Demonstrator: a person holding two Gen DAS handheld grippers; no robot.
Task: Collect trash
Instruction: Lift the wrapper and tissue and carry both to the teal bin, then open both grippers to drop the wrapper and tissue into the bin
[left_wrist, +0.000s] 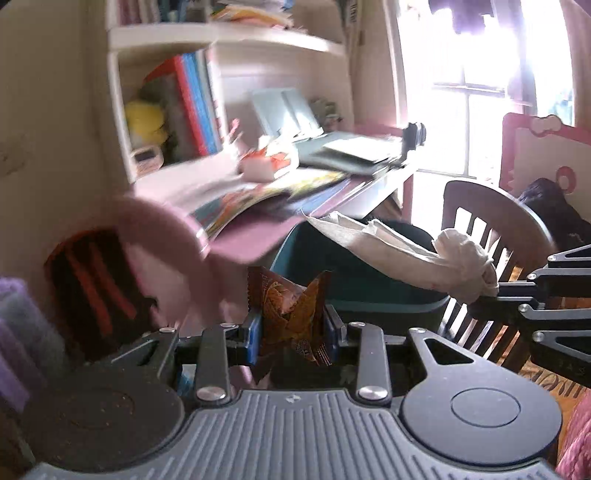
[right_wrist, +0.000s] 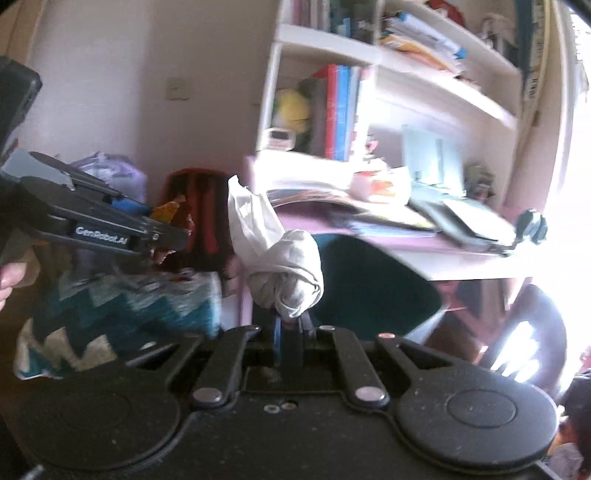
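Note:
My left gripper (left_wrist: 293, 328) is shut on a crumpled orange-brown snack wrapper (left_wrist: 291, 310), held in the air just short of a dark teal bin (left_wrist: 354, 291). My right gripper (right_wrist: 290, 325) is shut on a crumpled white tissue (right_wrist: 284, 269), whose long tail sticks up. In the left wrist view the right gripper (left_wrist: 487, 295) comes in from the right and holds the tissue (left_wrist: 461, 266) over the bin's rim. In the right wrist view the left gripper (right_wrist: 166, 236) is at the left with the wrapper (right_wrist: 168, 210), and the bin (right_wrist: 369, 280) lies ahead.
A pink desk (left_wrist: 258, 236) piled with open books and papers (left_wrist: 280, 188) stands behind the bin, under white shelves (left_wrist: 221, 37). A wooden chair (left_wrist: 491, 229) is at the right by a bright window. A red-and-black bag (left_wrist: 92, 284) and a zigzag knitted cloth (right_wrist: 122, 317) are at the left.

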